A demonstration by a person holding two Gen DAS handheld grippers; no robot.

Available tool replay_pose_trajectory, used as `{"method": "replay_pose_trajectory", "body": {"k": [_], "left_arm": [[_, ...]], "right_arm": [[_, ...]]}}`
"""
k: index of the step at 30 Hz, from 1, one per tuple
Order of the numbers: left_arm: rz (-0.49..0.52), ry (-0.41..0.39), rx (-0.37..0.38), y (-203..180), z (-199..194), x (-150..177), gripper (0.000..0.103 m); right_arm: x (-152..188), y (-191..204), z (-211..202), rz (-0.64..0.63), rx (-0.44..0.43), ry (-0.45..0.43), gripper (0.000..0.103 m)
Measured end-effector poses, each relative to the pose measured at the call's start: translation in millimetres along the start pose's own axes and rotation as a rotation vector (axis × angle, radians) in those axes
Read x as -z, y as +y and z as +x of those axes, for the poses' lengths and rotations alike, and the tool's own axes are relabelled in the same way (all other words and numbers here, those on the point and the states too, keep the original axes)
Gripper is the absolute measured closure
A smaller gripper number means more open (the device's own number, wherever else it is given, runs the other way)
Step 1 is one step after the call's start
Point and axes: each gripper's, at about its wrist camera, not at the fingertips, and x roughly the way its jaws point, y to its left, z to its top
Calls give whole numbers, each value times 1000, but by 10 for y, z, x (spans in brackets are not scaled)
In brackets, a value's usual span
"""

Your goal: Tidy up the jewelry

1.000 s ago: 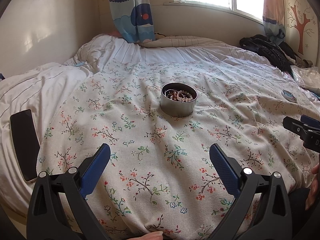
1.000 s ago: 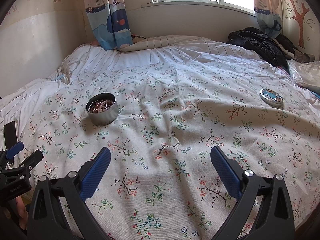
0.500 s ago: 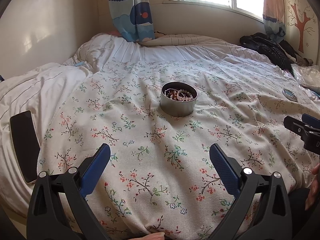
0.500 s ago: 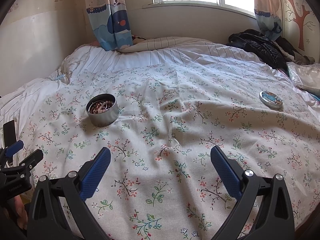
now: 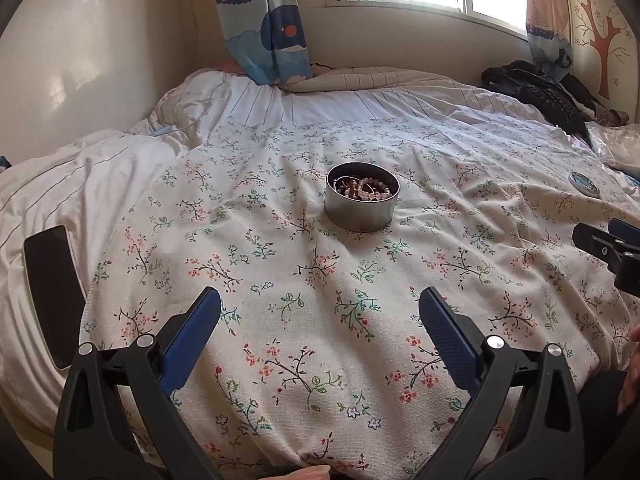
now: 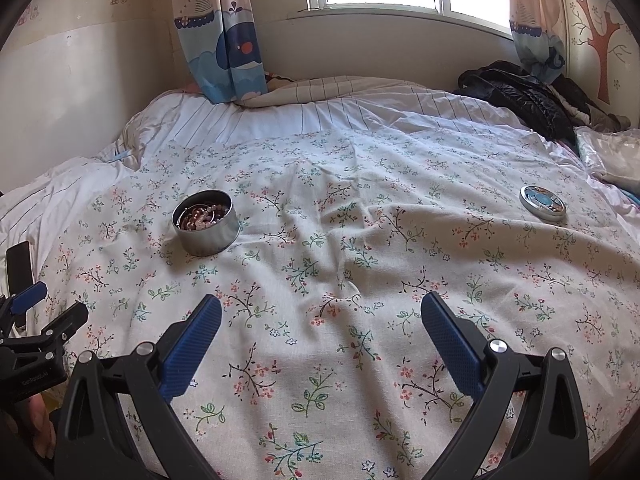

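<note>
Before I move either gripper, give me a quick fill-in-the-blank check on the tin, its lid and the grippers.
1. The round metal tin stands on the floral bedspread with its top ____.
2. Inside the tin lie beaded ____.
3. The lid lies apart from the tin, nearer the ____ gripper.
4. The left gripper and the right gripper are both ____, holding nothing.

Missing words: open; bracelets; right; open
</note>
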Motion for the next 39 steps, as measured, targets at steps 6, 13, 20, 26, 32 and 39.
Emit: {"method": "replay_pose_trajectory", "body": {"k": [6, 13, 20, 26, 32, 39], "left_arm": [[10, -3, -2, -20, 8, -3, 8], [4, -1, 0, -18, 18, -7, 8], [5, -2, -1, -16, 23, -7, 8], [5, -2, 0, -11, 24, -10, 8], [3, 4, -3, -12, 29, -11, 8], [16, 18, 13, -28, 62, -13, 7]], "right_arm": [[-6, 3, 7, -1, 0, 1, 7], [-15, 6, 16, 1, -1, 1, 7], [-16, 7, 16, 1, 0, 1, 7], [-21, 1, 14, 0, 0, 1, 7], [-19, 5, 15, 0, 0, 1, 7], [-19, 6, 19, -2, 7, 1, 7]]}}
